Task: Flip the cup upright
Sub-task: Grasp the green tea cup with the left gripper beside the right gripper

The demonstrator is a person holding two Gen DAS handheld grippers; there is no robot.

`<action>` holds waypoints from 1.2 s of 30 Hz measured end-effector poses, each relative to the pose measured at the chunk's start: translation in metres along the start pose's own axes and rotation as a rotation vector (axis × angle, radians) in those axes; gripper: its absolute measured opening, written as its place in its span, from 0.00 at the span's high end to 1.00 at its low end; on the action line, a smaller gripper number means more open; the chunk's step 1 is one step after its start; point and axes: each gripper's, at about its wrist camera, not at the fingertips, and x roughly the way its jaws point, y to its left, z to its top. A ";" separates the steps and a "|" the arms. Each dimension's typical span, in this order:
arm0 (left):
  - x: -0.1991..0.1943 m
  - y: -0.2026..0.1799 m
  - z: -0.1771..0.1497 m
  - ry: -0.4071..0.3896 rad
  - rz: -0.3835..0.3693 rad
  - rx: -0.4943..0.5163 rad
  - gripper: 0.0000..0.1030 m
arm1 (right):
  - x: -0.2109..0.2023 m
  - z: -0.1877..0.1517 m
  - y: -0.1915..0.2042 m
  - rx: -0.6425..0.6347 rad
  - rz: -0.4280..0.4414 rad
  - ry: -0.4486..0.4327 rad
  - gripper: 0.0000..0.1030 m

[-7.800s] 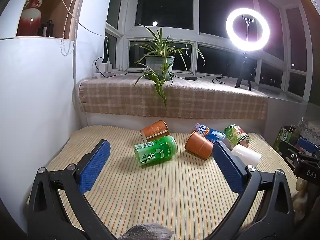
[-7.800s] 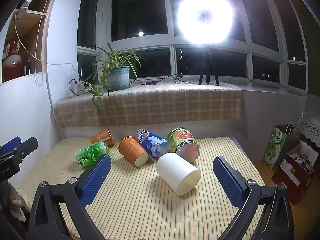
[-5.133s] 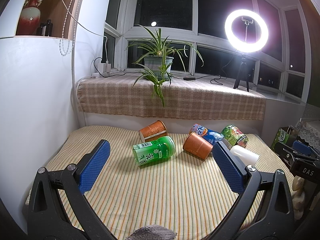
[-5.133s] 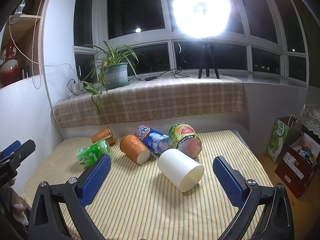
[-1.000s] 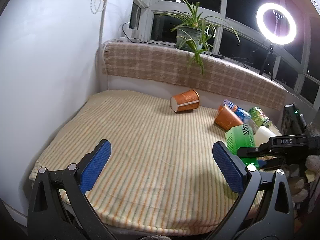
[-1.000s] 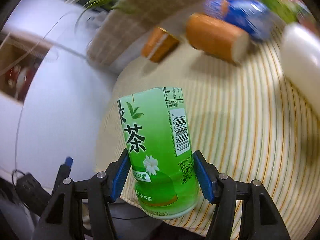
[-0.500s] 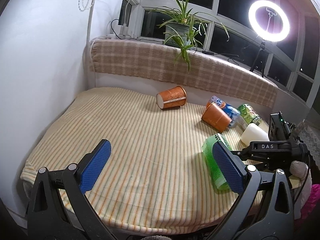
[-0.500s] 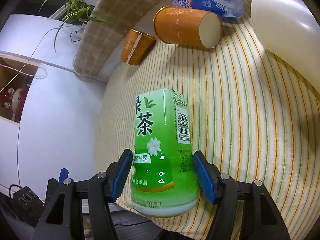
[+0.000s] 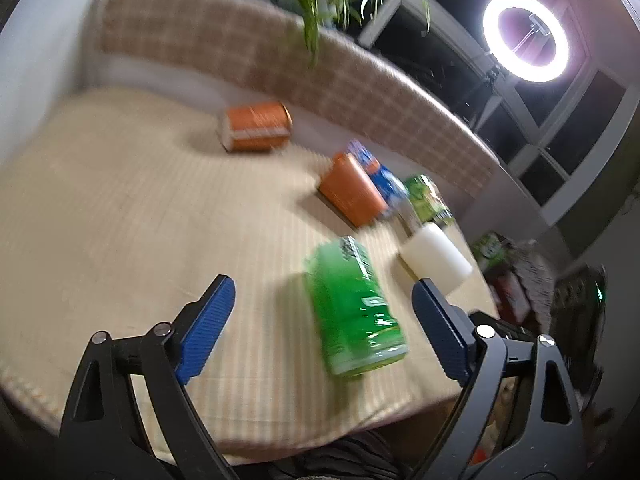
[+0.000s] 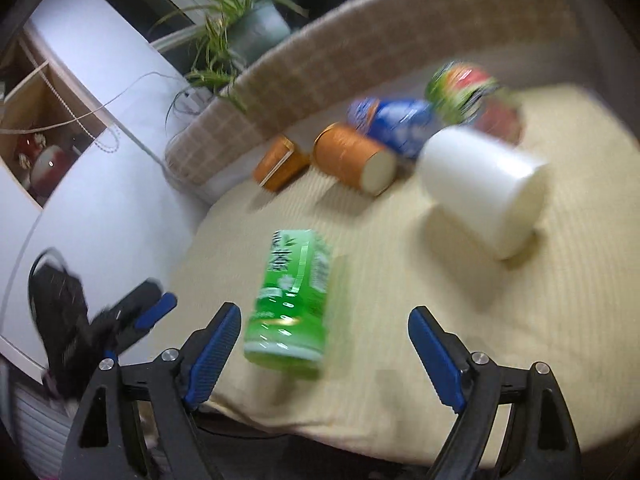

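The green tea cup (image 9: 354, 312) stands on the striped mat near its front edge; it also shows in the right wrist view (image 10: 290, 304). My right gripper (image 10: 324, 350) is open, its jaws wide and apart from the cup, just behind it. My left gripper (image 9: 324, 324) is open and empty, with the green cup in front of it between the jaws' line of sight. Both views are motion-blurred. A white cup (image 10: 484, 190) lies on its side to the right; it also shows in the left wrist view (image 9: 436, 258).
Two orange cups (image 9: 256, 126) (image 9: 352, 194), a blue cup (image 9: 380, 178) and a green-red cup (image 9: 428, 200) lie on their sides toward the back. A checked cushion (image 9: 280, 64) backs the mat. The mat's front edge (image 10: 360, 440) is close.
My right gripper has opened and let go of the green cup, which now stands on the mat, and has drawn back. My left gripper has swung toward the cup.
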 end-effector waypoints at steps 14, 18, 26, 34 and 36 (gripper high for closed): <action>0.085 0.011 0.013 0.283 -0.171 -0.212 0.20 | -0.045 -0.017 -0.039 0.081 -0.091 -0.072 0.13; 0.099 0.012 0.012 0.312 -0.169 -0.224 0.21 | -0.042 -0.019 -0.042 0.090 -0.090 -0.064 0.13; 0.116 0.015 0.011 0.343 -0.166 -0.252 0.29 | -0.045 -0.020 -0.048 0.108 -0.103 -0.071 0.13; 0.124 0.012 0.009 0.355 -0.166 -0.239 0.41 | -0.049 -0.018 -0.055 0.124 -0.114 -0.081 0.12; 0.123 0.010 0.009 0.349 -0.162 -0.230 0.41 | -0.048 -0.018 -0.055 0.126 -0.112 -0.080 0.12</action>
